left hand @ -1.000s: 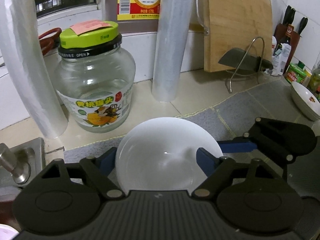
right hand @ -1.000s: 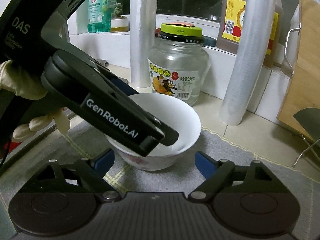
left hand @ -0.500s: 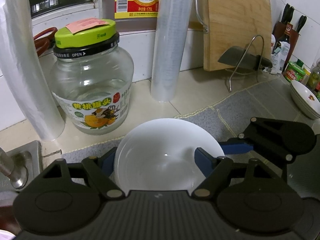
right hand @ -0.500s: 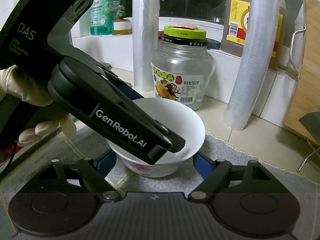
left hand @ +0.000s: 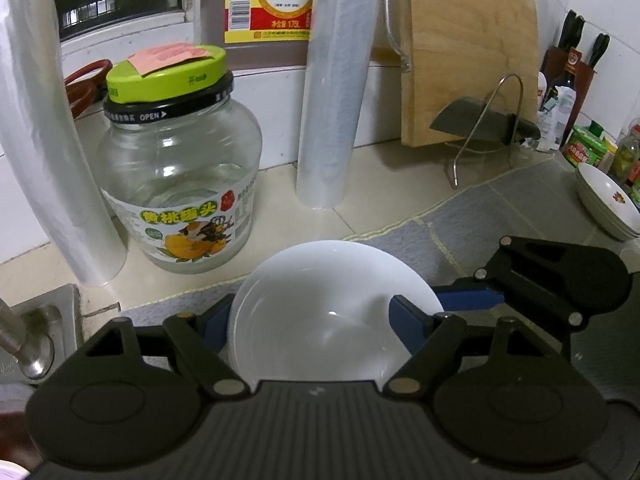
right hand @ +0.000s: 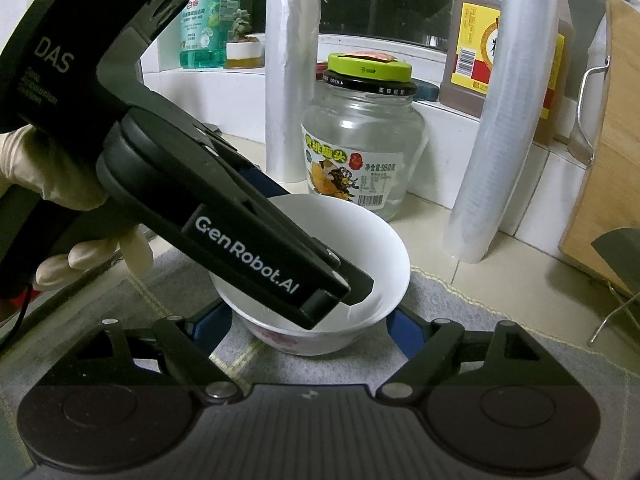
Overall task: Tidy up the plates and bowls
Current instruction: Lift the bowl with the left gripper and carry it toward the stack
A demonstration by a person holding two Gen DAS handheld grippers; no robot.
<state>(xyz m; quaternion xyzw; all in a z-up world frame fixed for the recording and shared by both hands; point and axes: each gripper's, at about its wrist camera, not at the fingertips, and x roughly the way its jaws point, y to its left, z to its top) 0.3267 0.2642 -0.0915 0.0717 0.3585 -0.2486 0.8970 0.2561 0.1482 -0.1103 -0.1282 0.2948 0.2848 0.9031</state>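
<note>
A white bowl (left hand: 320, 312) (right hand: 360, 236) with a red pattern low on its outside stands on a grey mat (left hand: 500, 216). My left gripper (left hand: 310, 316) is shut on it: the left pad sits outside the left wall and the right pad lies over the inner right side. In the right wrist view one of its fingers (right hand: 256, 248) reaches down into the bowl. My right gripper (right hand: 304, 324) is shut on the same bowl, its blue pads against both lower sides. One of its blue fingers (left hand: 468, 297) touches the bowl's right rim.
A glass jar (left hand: 180, 184) with a green lid and two cling-film rolls (left hand: 328, 100) stand behind the bowl. A cutting board (left hand: 468, 52) and a cleaver (left hand: 472, 124) on a wire rack are at the back right. Stacked shallow bowls (left hand: 608, 204) sit far right. A sink edge (left hand: 60, 320) is at the left.
My right gripper has come forward, so its pads now flank the bowl instead of standing short of it. The left jaws have drawn in slightly on the bowl.
</note>
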